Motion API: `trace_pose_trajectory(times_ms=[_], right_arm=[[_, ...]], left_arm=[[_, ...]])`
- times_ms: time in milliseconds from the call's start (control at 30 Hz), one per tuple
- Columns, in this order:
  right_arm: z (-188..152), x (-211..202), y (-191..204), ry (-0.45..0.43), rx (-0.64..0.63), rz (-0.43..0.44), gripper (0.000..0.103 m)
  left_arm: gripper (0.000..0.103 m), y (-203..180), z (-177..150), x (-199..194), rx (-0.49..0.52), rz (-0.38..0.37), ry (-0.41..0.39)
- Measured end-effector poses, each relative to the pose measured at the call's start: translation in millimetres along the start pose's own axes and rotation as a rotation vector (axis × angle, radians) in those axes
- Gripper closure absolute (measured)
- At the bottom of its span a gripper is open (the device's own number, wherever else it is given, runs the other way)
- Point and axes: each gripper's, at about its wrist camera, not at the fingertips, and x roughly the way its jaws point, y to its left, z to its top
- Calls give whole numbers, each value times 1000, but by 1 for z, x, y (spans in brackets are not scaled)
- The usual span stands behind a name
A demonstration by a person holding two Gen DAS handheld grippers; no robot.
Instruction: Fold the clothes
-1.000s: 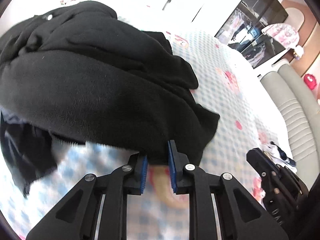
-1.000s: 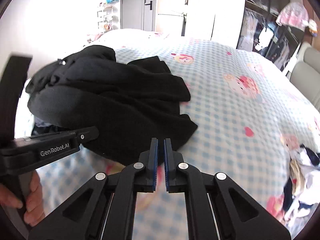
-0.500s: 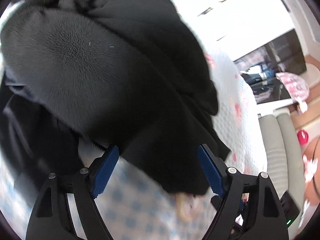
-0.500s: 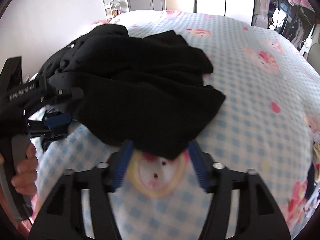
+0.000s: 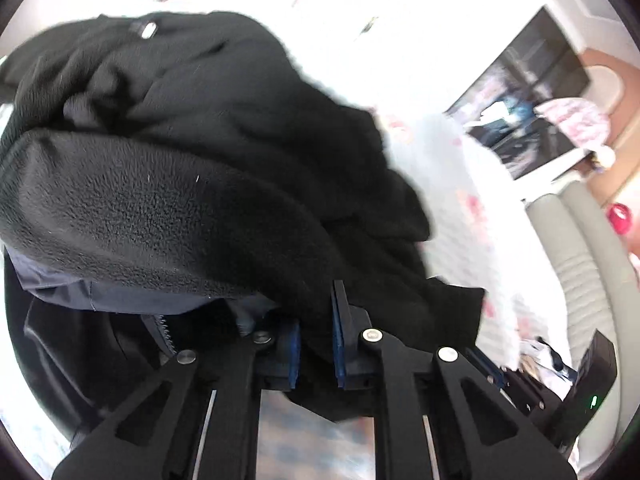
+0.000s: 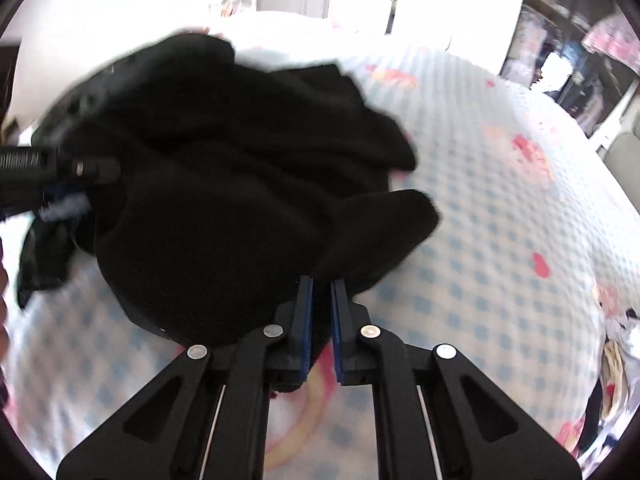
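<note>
Left gripper (image 5: 316, 334) pinching black fleece (image 5: 168, 184) (hem), right gripper (image 6: 320, 330) likewise

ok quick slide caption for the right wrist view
Right gripper shut on the near edge of a black fleece heaped on a checked bedsheet.

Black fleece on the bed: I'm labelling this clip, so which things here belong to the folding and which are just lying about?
In the job:
- black fleece
- left gripper, shut on its hem
- right gripper, shut on its hem
- bed sheet under it

Lying about:
- small heap of clothes at the bed's edge
- grey sofa
- dark wardrobe
</note>
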Motion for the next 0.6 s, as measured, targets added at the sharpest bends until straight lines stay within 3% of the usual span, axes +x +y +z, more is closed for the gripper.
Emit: trace_pose_trajectory(times_ms=[133,333,500,600], right_arm=[[9,-40,0,-87,15,-47,97],[-4,-76,-12,-132,28,-9,97],[-50,-94,-38,-126,51,-34,97],[-94,-107,-58,-104,74,-35,97]], left_arm=[[91,-29,2,-16,53,-65,-8],[92,-49,-13,-49,128,-151,14],[92,-74,-72,-52,189,-189,90],[92,-105,-113,-56,364,-115,93]])
